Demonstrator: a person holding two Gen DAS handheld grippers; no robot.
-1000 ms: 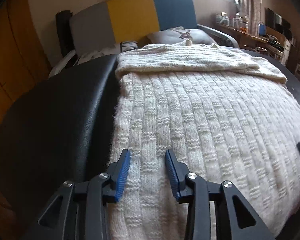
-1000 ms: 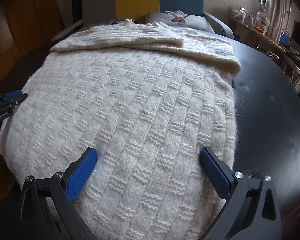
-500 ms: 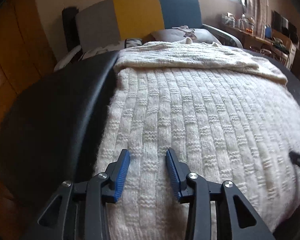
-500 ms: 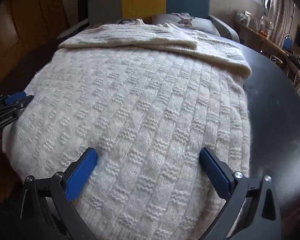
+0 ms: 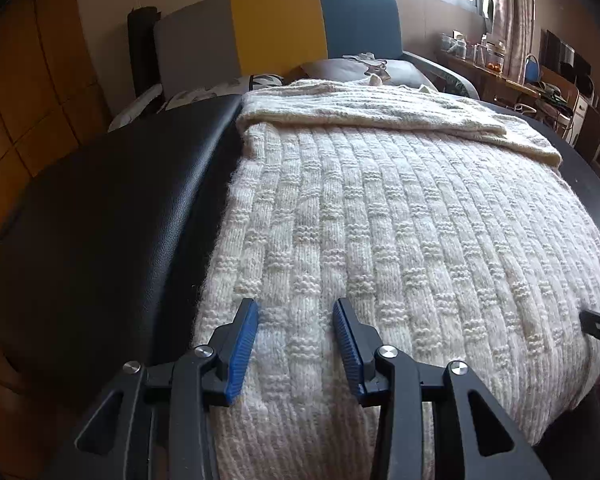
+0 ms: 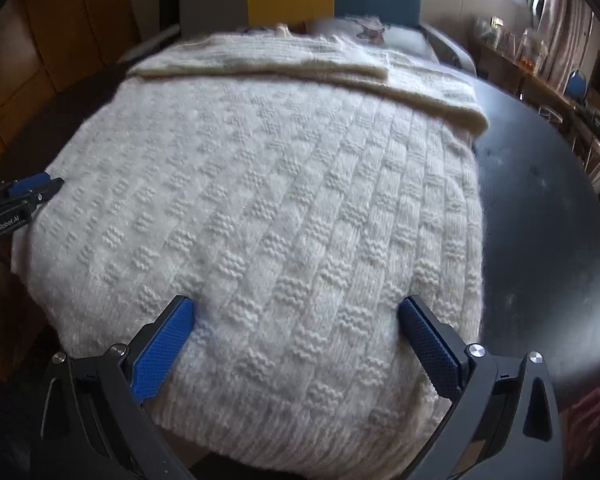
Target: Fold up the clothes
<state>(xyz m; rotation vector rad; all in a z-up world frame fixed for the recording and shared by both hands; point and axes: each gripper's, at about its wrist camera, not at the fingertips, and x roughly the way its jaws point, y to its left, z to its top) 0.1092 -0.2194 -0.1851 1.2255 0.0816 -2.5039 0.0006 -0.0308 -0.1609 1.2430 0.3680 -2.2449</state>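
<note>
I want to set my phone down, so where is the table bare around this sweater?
Bare black table runs along the cream sweater's left edge, and a wider bare stretch lies off its right edge. The middle is fully covered, with sleeves folded across the far end.

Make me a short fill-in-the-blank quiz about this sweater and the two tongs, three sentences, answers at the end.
1. The knit sweater is ____ in colour.
2. It lies on a ____ table.
3. The wider-open jaws belong to the ____ tongs, compared with the other tongs.

Missing words: cream; black; right
</note>
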